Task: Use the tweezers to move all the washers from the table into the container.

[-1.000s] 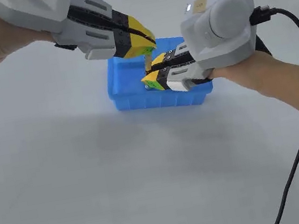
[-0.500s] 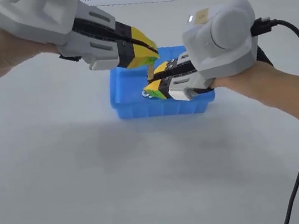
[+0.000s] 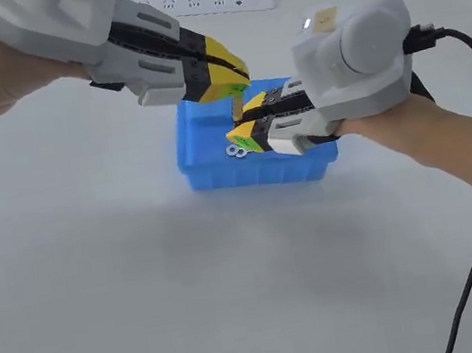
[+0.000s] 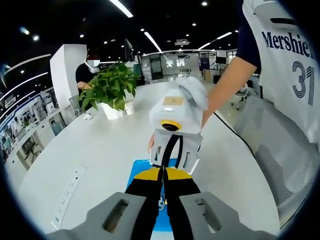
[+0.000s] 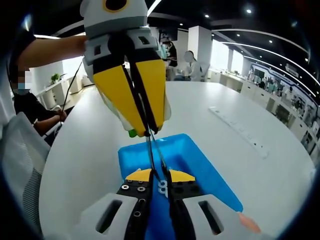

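1. Head view: the left claw (image 3: 225, 68) hangs above the back edge of the container (image 3: 218, 175). It is closed on the top end of the tweezers (image 3: 237, 109).
2. The right claw (image 3: 243, 135) is over the middle of the container, closed around the tweezers' legs lower down.
3. The tweezers' long axis stands almost upright, with the tips pointing down into the container. The washers (image 3: 236, 150) lie on the container's floor, just under the tips. The right claw is the nearer one to them.
4. Readable writing: the person's shirt (image 4: 285, 65) carries "Mershie", cut off by the edge of the view, and the number 31.
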A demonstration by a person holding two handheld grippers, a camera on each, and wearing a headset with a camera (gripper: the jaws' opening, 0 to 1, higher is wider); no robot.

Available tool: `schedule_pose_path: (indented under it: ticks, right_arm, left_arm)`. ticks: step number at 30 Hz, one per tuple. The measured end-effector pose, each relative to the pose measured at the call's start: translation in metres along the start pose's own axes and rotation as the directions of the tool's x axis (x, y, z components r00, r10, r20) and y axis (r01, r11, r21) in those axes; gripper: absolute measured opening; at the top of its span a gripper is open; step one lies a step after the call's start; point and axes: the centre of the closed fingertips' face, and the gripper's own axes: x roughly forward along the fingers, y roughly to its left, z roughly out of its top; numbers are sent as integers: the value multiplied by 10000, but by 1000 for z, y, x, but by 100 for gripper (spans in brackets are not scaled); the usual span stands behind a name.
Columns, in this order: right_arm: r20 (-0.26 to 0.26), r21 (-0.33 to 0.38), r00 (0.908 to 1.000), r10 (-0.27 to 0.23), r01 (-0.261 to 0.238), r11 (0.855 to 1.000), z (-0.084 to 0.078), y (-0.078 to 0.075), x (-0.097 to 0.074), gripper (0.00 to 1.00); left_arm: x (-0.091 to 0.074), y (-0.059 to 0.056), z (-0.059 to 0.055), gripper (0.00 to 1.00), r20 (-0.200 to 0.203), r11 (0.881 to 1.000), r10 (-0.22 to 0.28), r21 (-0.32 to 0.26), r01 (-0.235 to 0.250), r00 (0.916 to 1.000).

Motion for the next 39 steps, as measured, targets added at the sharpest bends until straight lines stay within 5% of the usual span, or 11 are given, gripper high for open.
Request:
schedule_pose_path:
  ticks: [12, 22, 31, 39]
  right_arm:
    - [808, -304, 9966, -172, 197, 9993, 27, 13, -31, 12]
    - [949, -705, 9953, 167, -100, 9975, 36, 51, -57, 12]
    - [326, -846, 9986, 424, -395, 9956, 14, 79, -64, 10]
    - [-836, -814, 9945, 634, -702, 9942, -26, 95, -60, 10]
  left_arm:
    - [-14, -16, 39, 5, 335, 9985, 81, 536, -99, 9994]
    - [-23, -56, 62, 5, 463, 9972, -394, 658, 363, 9982]
    - [-22, -89, 51, 5, 637, 9989, -438, 218, 424, 9970]
    - [-9, -110, 17, 5, 644, 9978, -348, -549, 383, 9973]
